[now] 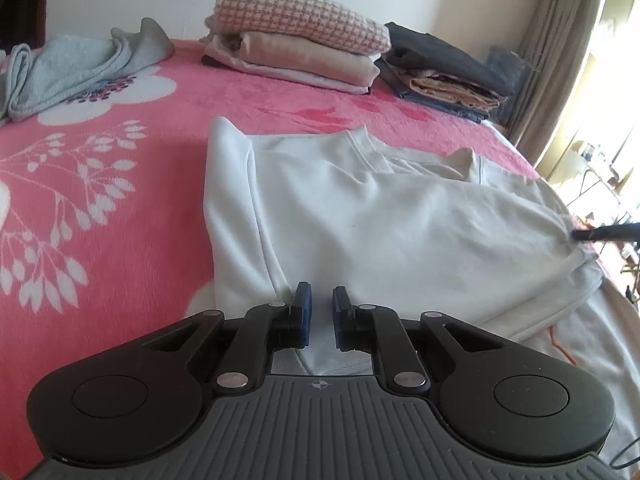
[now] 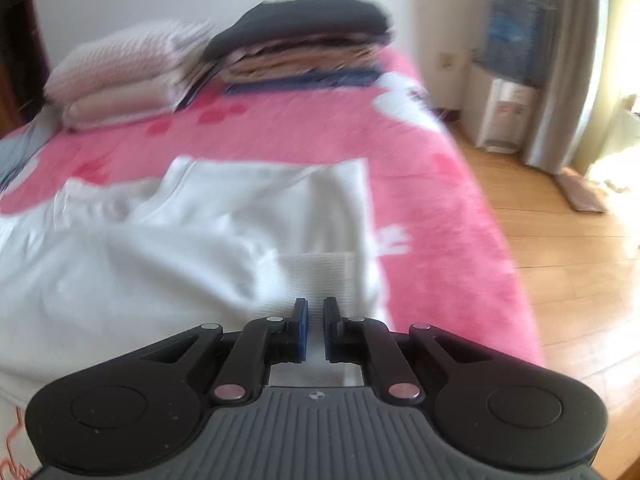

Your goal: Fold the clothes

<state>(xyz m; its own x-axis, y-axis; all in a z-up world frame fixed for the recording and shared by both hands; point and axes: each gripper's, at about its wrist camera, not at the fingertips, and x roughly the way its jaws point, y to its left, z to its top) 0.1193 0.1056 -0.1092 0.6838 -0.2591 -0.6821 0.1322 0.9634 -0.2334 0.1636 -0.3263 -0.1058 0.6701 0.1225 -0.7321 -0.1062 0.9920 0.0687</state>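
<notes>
A white sweatshirt lies partly folded on the pink flowered blanket, one side turned in over the body. My left gripper hovers over its near left edge, jaws almost together with a thin gap and no cloth pinched between the blue pads. In the blurred right wrist view the same sweatshirt spreads to the left. My right gripper sits above its ribbed hem near the bed's right side, jaws likewise nearly closed and empty.
At the back of the bed stand a stack of folded clothes topped by a checked piece and a darker stack. A crumpled light-blue garment lies far left. Right of the bed are wooden floor, a water dispenser and curtains.
</notes>
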